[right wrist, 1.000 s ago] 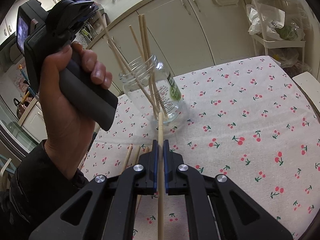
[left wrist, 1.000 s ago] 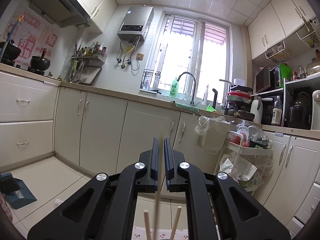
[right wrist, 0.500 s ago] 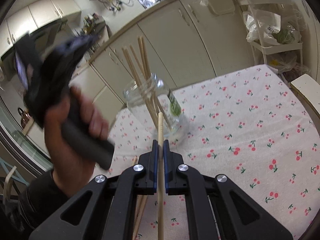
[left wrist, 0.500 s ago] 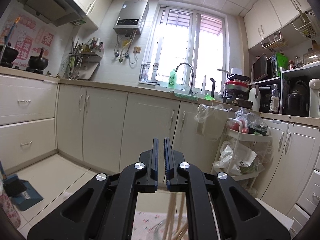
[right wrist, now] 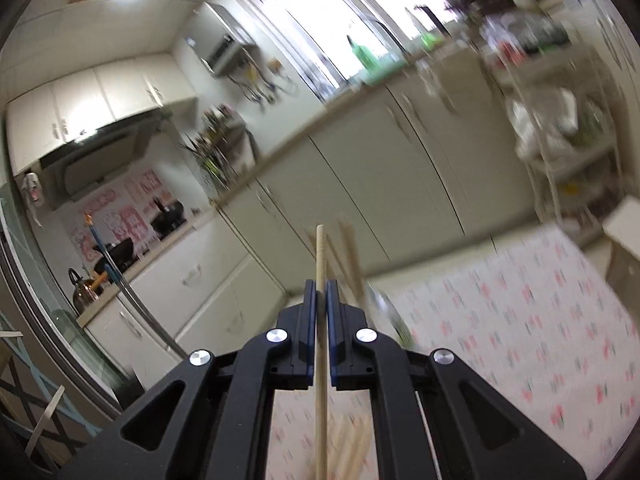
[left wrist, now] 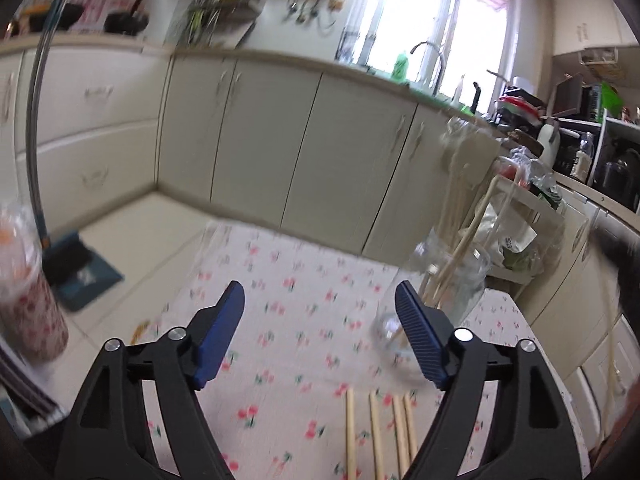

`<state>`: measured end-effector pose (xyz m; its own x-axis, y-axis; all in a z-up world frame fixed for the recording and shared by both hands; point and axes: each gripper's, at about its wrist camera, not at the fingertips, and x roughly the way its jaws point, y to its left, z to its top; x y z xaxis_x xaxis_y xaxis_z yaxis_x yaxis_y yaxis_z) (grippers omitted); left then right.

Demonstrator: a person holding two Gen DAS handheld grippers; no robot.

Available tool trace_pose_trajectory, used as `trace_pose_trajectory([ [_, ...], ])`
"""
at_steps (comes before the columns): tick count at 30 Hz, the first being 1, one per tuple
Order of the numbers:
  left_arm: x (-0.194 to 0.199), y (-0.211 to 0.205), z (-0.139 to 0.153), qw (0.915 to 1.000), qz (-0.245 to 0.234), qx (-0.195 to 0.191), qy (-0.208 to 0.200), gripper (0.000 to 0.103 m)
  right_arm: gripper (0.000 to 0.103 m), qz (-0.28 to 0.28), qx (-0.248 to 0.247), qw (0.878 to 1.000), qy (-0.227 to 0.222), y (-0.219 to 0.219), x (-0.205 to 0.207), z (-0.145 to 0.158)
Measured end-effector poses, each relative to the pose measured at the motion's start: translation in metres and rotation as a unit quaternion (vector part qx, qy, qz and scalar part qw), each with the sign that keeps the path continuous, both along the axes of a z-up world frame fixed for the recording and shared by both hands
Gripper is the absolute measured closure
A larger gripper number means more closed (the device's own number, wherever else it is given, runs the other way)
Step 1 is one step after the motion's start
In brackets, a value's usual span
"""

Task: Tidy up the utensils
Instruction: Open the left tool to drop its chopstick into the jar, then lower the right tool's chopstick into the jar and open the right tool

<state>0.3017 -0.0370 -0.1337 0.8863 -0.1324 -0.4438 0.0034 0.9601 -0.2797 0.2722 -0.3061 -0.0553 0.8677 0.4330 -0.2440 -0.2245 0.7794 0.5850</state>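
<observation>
Now: two-hand chopstick loading, one stick gripped, loose ones waiting.

Right gripper (right wrist: 319, 304) pinches one chopstick (right wrist: 320, 256) upright between closed jaws. Left gripper (left wrist: 320, 312) has just been opening, jaws wide, nothing between them, over loose chopsticks (left wrist: 380, 428) on the cherry-print cloth (left wrist: 304, 280). Glass jar (left wrist: 452, 276) already holds several. Advice: line the stick above the jar mouth, lower before releasing; avoid knocking leaning sticks.

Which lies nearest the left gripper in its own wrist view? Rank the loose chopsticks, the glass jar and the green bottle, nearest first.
1. Loose chopsticks: on the cloth, just below the open left gripper.
2. Glass jar: ahead, right.
3. Green bottle: far counter, by the window.
</observation>
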Motion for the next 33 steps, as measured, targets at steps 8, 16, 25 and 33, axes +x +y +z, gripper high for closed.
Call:
trace_pose_trajectory([
  [8, 0.007, 0.007, -0.02, 0.9991, -0.013, -0.027, 0.03, 0.019, 0.097, -0.036, -0.015, 0.995, -0.087, 0.026, 0.071, 0.043],
  [16, 0.019, 0.005, -0.026, 0.9974, -0.022, -0.044, 0.052, 0.019, 0.097, -0.054, -0.071, 0.99, -0.108, 0.048, 0.119, 0.033],
  [25, 0.023, 0.002, -0.027, 0.9967, -0.024, -0.049, 0.06, 0.018, 0.097, -0.062, -0.109, 0.987, -0.104, 0.055, 0.131, 0.006],
  [33, 0.025, 0.0, -0.028, 0.9965, -0.024, -0.047, 0.064, 0.016, 0.097, -0.053, -0.151, 0.981, -0.11, 0.062, 0.119, -0.009],
])
